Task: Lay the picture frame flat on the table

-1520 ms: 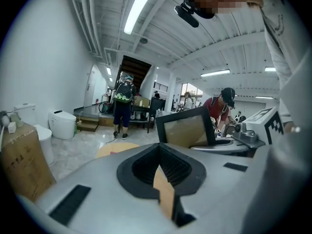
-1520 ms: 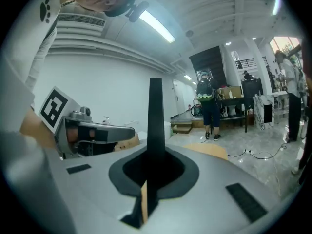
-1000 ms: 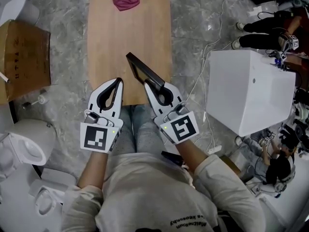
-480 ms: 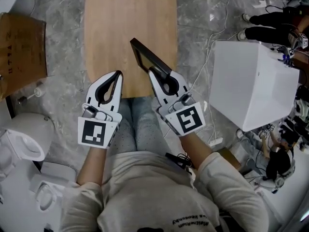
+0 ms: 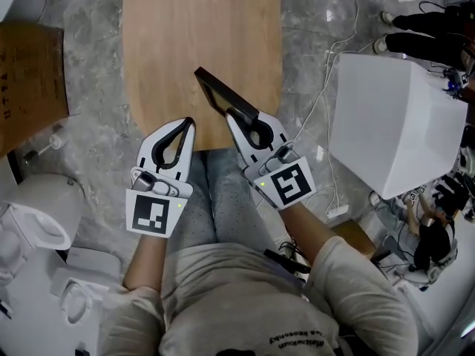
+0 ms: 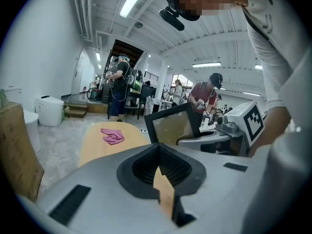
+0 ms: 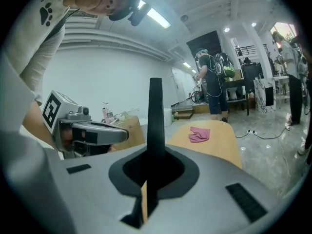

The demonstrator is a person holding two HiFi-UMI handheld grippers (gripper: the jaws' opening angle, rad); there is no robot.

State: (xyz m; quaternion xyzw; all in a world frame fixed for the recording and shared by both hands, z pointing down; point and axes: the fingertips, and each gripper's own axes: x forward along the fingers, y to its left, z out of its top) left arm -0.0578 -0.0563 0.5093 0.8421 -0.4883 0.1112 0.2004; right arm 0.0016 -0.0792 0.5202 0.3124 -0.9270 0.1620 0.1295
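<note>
In the head view the black picture frame (image 5: pixel 221 93) stands on edge, slanting up and left over the near end of the wooden table (image 5: pixel 171 43). My right gripper (image 5: pixel 232 116) is shut on the frame's lower end. The right gripper view shows the frame (image 7: pixel 156 112) edge-on, rising as a thin black bar from between the jaws of the right gripper (image 7: pixel 154 152). My left gripper (image 5: pixel 188 123) is shut and empty, just left of the frame at the table's near edge. From the left gripper view, past the left gripper (image 6: pixel 157 147), the frame's glass face (image 6: pixel 173 126) shows.
A pink cloth (image 6: pixel 113 136) lies at the table's far end. A large white box (image 5: pixel 397 124) stands on the floor at the right, a cardboard box (image 5: pixel 30 80) and white fixtures (image 5: pixel 41 213) at the left. Cables (image 5: pixel 326 102) trail across the floor. People stand in the background.
Both grippers have sunk toward the table's near edge, the right one carrying the frame down with it. The pink cloth has slid out of the head view's top.
</note>
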